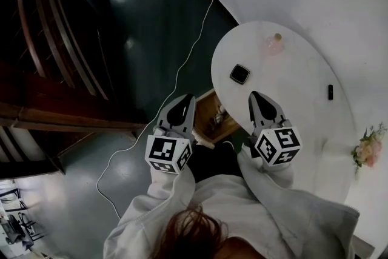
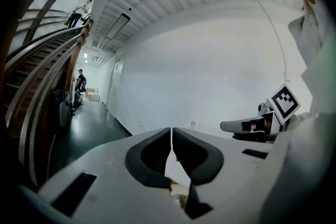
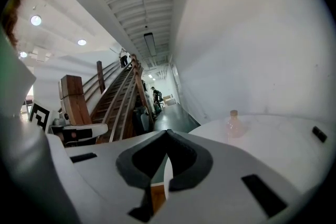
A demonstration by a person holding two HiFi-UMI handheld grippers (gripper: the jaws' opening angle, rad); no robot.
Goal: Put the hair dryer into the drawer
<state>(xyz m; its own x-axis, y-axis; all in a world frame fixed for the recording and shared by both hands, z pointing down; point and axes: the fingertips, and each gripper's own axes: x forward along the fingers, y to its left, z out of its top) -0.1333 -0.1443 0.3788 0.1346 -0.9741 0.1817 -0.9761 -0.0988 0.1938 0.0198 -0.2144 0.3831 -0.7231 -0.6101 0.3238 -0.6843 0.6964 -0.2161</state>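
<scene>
The oval white table (image 1: 303, 112) stands against the wall. Its top is mostly bare: a square black compact (image 1: 239, 74) is near the table's floor-side edge, a pink bottle (image 1: 274, 44) at its far end, and a small black stick (image 1: 330, 91) toward the wall. Dark floor (image 1: 145, 21) lies open off the table's free edge, crossed by a white cable (image 1: 182, 70).

Both forearms reach forward in white sleeves, the tools nearly level. The left gripper (image 1: 182, 100) hangs off the table's edge and the right gripper (image 1: 254, 96) is above the table's near rim. Both pairs of fingers are pressed together at the tips, with nothing in them.

A wooden drawer (image 1: 212, 124) stands open under the table's edge, between and just below the two tools. We cannot make out the hair dryer in any view.
</scene>
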